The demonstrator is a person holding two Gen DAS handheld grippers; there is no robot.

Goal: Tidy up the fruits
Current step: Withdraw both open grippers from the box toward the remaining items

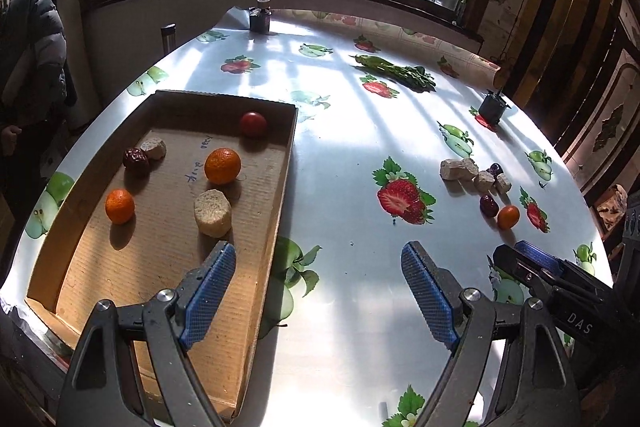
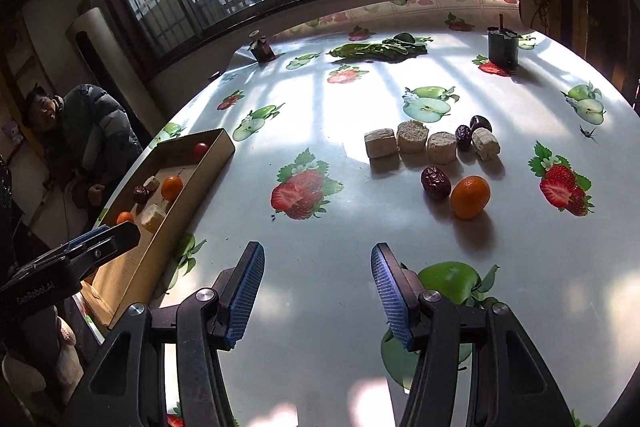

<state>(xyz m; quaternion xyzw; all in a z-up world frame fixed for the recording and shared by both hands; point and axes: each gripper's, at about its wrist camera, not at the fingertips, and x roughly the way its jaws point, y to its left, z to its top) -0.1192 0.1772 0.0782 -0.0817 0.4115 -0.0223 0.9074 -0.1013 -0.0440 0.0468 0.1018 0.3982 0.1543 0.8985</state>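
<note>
The left gripper (image 1: 318, 291) hangs over the table (image 1: 352, 155) with its blue pads (image 1: 208, 291) wide apart and nothing between them; its left finger is over the near end of a cardboard tray (image 1: 286, 163). In the tray lie two oranges (image 1: 223, 166) (image 1: 119, 206), a red fruit (image 1: 253, 124), a date (image 1: 136, 161) and two pale cakes (image 1: 213, 213) (image 1: 153, 148). To the right, on the fruit-print cloth, sit more pale cakes (image 1: 460, 169), two dark dates (image 1: 489, 205) (image 1: 495, 169) and a small orange (image 1: 508, 217). The right gripper (image 1: 536, 263) enters at the lower right. Greens (image 1: 394, 70) lie farther back, near a dark cup (image 1: 491, 107), and a jar (image 1: 260, 17) stands at the far edge.
</note>
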